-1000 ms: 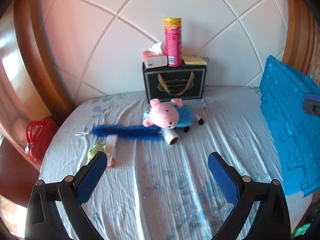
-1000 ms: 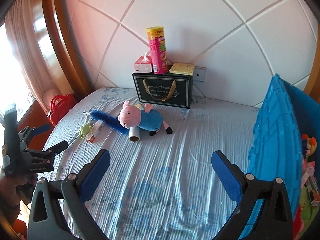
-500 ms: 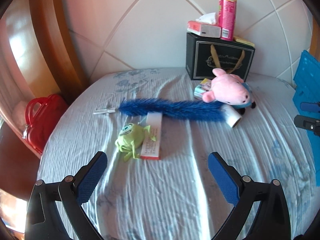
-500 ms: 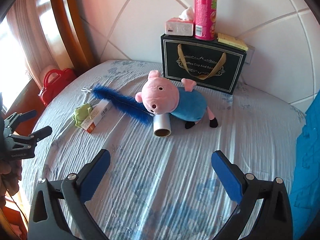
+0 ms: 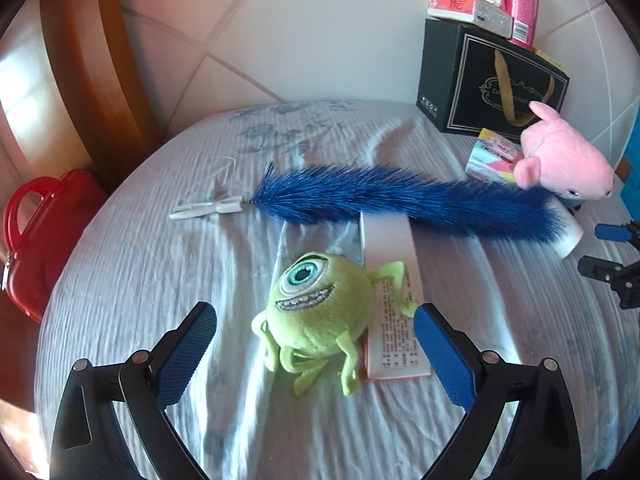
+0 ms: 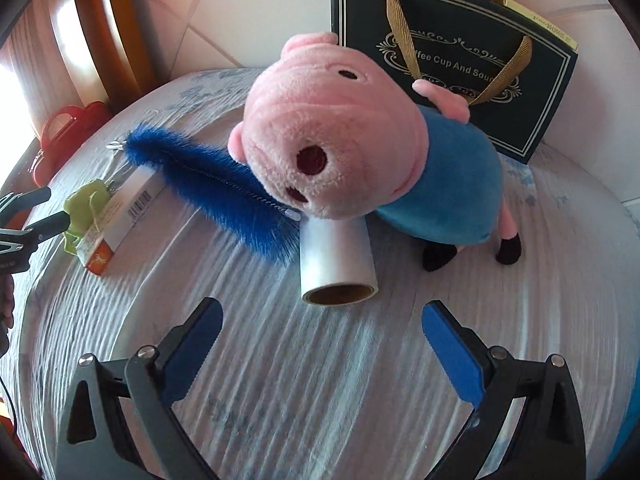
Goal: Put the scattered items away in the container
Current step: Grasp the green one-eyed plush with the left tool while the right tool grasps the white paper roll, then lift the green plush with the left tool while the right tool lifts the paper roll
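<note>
Since a moment ago both my grippers have dropped in close to the bed (image 5: 120,280): the green one-eyed plush (image 5: 316,300), then small and well ahead, now fills the space between my left fingers, and the pink pig plush (image 6: 340,132) looms large before my right.

The blue container has slid out of my left view except for a sliver at the right edge. The pig covers the far end of the white roll (image 6: 338,256), and the pink can on the black gift bag (image 6: 452,60) is cut off at the top.

My left gripper (image 5: 316,340) stands wide, jaws just starting to close around the green plush, pads not touching it. My right gripper (image 6: 322,340) is spread wide and empty, just short of the roll.

The roll's open end faces me, its long axis running away under the pig's snout. The blue furry brush (image 5: 400,200) lies crosswise, its white handle pointing left. The flat white box (image 5: 394,300) beside the green plush runs lengthwise away from me.
</note>
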Available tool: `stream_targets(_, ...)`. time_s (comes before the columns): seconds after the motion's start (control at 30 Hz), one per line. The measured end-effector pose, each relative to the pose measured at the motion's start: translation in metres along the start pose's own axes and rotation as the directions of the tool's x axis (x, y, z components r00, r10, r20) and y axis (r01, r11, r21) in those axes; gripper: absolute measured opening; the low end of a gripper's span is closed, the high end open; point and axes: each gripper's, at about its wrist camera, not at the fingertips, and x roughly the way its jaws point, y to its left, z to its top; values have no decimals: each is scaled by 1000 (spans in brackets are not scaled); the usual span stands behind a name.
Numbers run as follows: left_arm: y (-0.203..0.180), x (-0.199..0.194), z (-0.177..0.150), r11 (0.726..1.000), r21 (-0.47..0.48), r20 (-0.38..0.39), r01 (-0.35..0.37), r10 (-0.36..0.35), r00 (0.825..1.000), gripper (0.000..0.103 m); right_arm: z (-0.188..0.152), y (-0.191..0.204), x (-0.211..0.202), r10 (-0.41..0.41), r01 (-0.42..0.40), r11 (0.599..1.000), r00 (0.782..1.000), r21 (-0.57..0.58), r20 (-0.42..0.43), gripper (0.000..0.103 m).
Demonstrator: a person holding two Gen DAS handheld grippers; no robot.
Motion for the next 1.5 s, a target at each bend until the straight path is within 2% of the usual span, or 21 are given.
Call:
stream_targets(0.03,2,6,0,1000,-2,-7,7,-7,1000,96,1,1,6,-3,3,1000,1000,0,-4,102)
stream_targets(0.17,7,25,0,999,-7,-37,51,-51,998,73,5,1,23,-12,12,1000,1000,4,-20,92)
stream_targets(0.23,4,24,0,998,15,-20,66,-66,998,62,6,0,30,-18,18,1000,999,11,-28,79)
stream_targets(0.3,2,23,0,997,34,-17,69,-68,998,61,7,-1,36,-22,23,1000,999,15,-39,67)
stream_targets(0.4,5,22,-2,996,33,-16,81,-81,997,60,11,-1,38,-27,28,999,999,18,-34,64)
stream_targets(0.5,9,17,-4,996,24,-10,85,-84,996,59,14,-1,36,-36,37,999,999,17,-35,44)
stream_targets(0.6,13,8,-7,996,0,2,90,-90,996,59,12,2,32,-41,41,999,998,-7,-38,44)
stream_targets(0.87,13,-17,-17,996,-17,23,91,-90,996,59,-5,7,9,-10,11,1000,999,18,-53,43)
stream_targets(1.27,-7,-69,-43,995,-52,30,90,-88,996,59,-64,13,-52,56,-46,994,994,95,-97,43)
stream_targets(1.5,-17,-104,-52,994,-68,43,90,-87,995,59,-86,6,-92,75,-63,991,992,121,-97,43)
